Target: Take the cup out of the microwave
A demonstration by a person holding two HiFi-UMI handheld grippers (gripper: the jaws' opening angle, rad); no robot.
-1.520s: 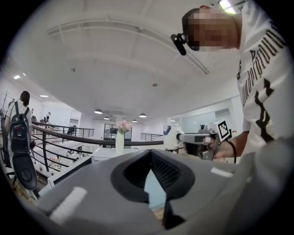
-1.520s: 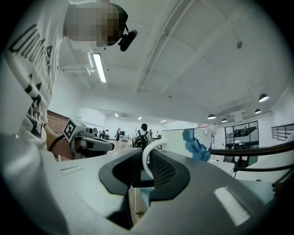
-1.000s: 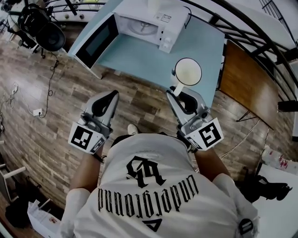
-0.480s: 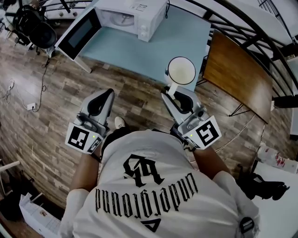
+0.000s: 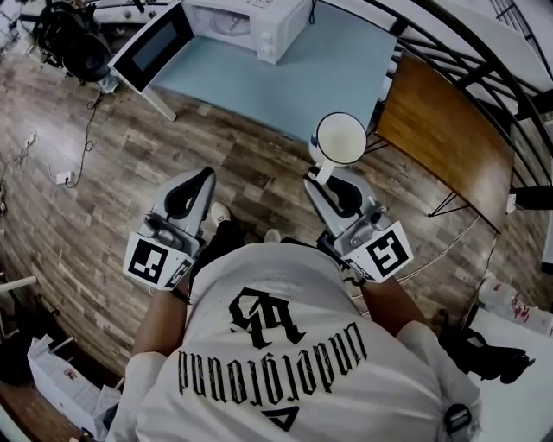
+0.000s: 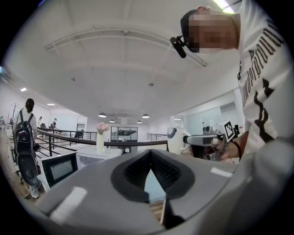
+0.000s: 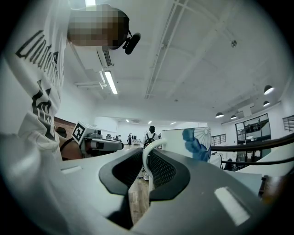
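1. We hold the cup (image 5: 340, 138) out in front of us in the right gripper (image 5: 316, 179), clear of the microwave (image 5: 251, 17) and well apart from it.
2. In the right gripper view the fingers (image 7: 163, 172) stand narrow, clamped on the cup's white handle (image 7: 148, 156). The cup's body, white with a blue print, sits upright just beyond the fingertips.
3. In the head view the cup's open mouth faces up. It hangs in the air, and in the picture it lies over the near edge of the pale blue bench (image 5: 294, 78).
4. The left gripper (image 5: 207, 175) points forward beside the right one, over the wooden floor (image 5: 104, 198). Its fingers (image 6: 170, 172) are closed tip to tip with nothing between them.
5. The microwave stands at the far end of the bench with its door (image 5: 151, 47) swung open to the left.
6. A brown table (image 5: 445, 138) stands to the right of the bench.
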